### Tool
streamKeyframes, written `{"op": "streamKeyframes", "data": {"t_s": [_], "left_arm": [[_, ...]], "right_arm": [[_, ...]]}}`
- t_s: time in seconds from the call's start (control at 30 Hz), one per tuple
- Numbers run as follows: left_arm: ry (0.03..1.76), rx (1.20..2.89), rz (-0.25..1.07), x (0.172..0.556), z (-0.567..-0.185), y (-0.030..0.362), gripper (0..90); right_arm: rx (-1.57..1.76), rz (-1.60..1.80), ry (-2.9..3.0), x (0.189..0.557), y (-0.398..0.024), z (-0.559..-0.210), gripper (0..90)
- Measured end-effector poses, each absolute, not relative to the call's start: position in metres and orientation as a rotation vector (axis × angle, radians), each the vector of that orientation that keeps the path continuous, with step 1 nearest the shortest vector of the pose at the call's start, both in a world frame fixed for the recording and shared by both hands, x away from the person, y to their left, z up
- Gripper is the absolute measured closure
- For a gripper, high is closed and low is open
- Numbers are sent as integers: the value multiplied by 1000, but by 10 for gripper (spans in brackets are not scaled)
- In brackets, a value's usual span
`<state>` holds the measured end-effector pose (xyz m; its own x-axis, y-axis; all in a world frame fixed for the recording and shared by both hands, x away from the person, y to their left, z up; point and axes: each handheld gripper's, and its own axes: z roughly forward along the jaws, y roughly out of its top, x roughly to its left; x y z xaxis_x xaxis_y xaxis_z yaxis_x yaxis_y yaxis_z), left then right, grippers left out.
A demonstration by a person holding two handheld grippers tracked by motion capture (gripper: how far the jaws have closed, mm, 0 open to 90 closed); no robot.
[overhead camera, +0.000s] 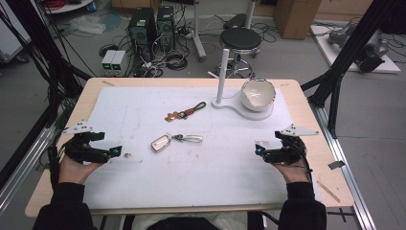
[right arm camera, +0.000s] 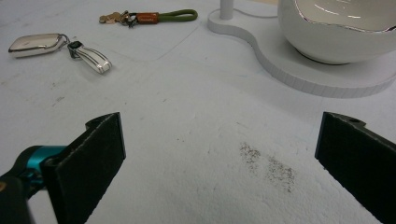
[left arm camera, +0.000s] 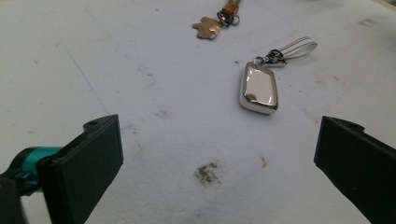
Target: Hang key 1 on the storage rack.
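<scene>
A silver-and-white car key fob [overhead camera: 161, 143] [left arm camera: 258, 88] [right arm camera: 33, 43] with a white strap [overhead camera: 190, 139] [left arm camera: 295, 48] [right arm camera: 92, 58] lies mid-mat. Behind it lies a keychain with a green cord loop [overhead camera: 197, 107] [right arm camera: 176, 16], a brown leather tab [right arm camera: 147, 17] [left arm camera: 229, 9] and a copper charm [overhead camera: 173, 115] [left arm camera: 207, 27] [right arm camera: 109, 18]. My left gripper [overhead camera: 115, 152] [left arm camera: 219, 163] rests at the mat's left, open and empty, pointing at the fob. My right gripper [overhead camera: 258, 150] [right arm camera: 222, 161] rests at the right, open and empty.
A white bowl [overhead camera: 258, 94] [right arm camera: 341, 28] sits on a white stand base [overhead camera: 239, 109] [right arm camera: 299, 70] with an upright post [overhead camera: 222, 76] at the back right. A white mat [overhead camera: 191, 172] covers the wooden table [overhead camera: 306, 100]. Dark smudges [left arm camera: 207, 172] [right arm camera: 268, 165] mark the mat.
</scene>
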<state>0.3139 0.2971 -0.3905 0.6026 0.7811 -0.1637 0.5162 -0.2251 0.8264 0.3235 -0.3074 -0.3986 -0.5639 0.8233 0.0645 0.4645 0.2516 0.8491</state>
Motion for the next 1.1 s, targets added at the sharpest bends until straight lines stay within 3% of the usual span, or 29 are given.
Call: {"op": "streamKeyframes", "data": {"t_s": [1.1], "left_arm": [[918,2080,283,387,-366,237,18]], "right_arm": [[1182,1228,2148,328,-306,-402,8]]}}
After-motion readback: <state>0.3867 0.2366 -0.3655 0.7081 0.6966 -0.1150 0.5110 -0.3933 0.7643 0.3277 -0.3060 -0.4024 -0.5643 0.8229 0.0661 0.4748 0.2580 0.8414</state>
